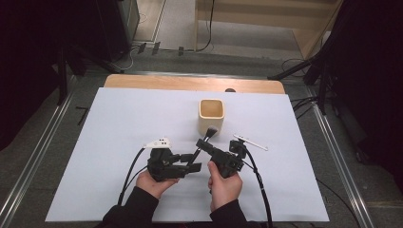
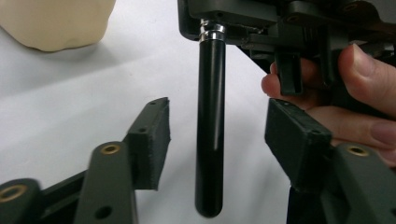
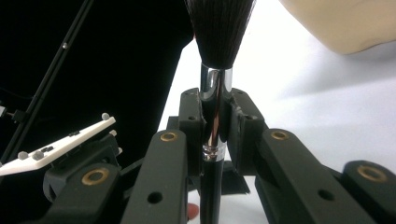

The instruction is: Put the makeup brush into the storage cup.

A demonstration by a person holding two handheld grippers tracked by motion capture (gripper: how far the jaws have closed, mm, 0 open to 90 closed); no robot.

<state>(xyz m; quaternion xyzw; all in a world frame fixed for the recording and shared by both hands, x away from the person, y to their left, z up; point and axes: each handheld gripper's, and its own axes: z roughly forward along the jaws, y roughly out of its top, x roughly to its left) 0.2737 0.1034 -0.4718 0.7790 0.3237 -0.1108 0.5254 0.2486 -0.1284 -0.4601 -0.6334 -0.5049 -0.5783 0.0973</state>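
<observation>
One makeup brush (image 1: 203, 142), clamped between the right gripper's (image 1: 204, 145) fingers (image 3: 191, 126), its handle end between the left gripper's (image 1: 192, 164) parted fingers (image 2: 152, 140). One cream cup (image 1: 211, 115), just beyond the right fingers. Two grippers, two hands, one white bench (image 1: 119, 128).
</observation>
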